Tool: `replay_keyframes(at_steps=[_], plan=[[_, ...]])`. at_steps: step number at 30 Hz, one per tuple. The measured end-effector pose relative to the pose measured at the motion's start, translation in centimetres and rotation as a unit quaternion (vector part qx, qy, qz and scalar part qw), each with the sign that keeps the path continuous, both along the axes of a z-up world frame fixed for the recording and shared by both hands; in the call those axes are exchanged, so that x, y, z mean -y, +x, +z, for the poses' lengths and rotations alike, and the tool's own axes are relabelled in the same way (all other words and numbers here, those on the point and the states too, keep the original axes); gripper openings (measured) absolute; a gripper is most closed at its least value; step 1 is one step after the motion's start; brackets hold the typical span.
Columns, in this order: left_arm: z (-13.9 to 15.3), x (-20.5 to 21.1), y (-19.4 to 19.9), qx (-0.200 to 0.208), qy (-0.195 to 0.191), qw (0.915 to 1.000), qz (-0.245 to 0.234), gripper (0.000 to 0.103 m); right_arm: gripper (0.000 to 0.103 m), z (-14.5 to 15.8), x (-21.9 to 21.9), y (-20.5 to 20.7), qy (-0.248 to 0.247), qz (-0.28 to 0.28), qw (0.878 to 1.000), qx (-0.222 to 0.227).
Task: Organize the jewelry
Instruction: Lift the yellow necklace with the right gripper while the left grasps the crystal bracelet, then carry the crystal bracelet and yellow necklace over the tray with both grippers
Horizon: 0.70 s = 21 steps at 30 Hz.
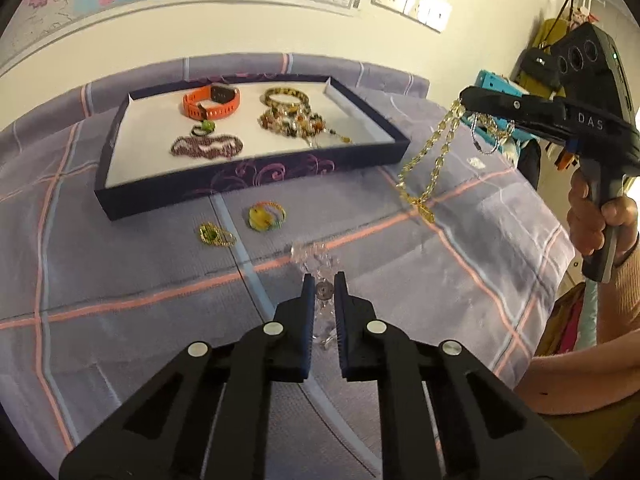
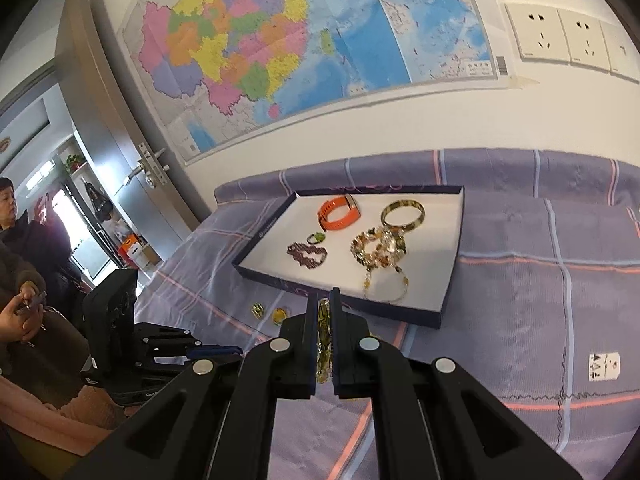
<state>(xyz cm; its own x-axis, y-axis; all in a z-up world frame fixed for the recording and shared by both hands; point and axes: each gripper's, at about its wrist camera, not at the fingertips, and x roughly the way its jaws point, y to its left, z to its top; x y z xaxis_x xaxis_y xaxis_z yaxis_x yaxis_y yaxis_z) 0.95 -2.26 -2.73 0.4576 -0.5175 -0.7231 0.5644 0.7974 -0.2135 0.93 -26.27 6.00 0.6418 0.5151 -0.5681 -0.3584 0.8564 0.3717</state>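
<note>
Bed (image 1: 120,280) with purple plaid sheet, dark tray (image 1: 256,178) with white lining near the wall. In the tray: orange watch (image 1: 210,102), yellow bangle (image 1: 286,96), beaded heap (image 1: 296,120) just in front of the bangle, purple bead bracelet (image 1: 206,146), small green ring (image 1: 204,127) between watch and purple bracelet. On the sheet in front of the tray: yellow-green charm (image 1: 266,216) and gold-green piece (image 1: 216,234), near each other. Left tongs (image 1: 322,280) nearly pressed together, low over the sheet, clear crystal bracelet (image 1: 316,258) at and between the tips; a real pinch on it can't be told. Right tongs (image 2: 324,300) pressed together, pinching gold chain (image 1: 428,168), which hangs from the tips above the sheet, right of the tray, pendant end low near the sheet. Hand (image 1: 600,216) holds the right handle. Map and sockets on the wall; people by the door in right view
</note>
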Motion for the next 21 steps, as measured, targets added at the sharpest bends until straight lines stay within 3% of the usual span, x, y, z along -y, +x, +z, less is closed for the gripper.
replay_keyframes(at_steps=[12, 21], plan=[[5.8, -1.2, 1.1, 0.046, -0.056, 0.9973, 0.005, 0.010, 0.004, 3.9, -0.7, 0.5, 0.009, 0.019, 0.999, 0.043], [9.6, -1.4, 2.8, 0.090, -0.063, 0.9939, 0.011, 0.010, 0.004, 5.2, -1.3, 1.6, 0.012, 0.025, 0.998, 0.055]])
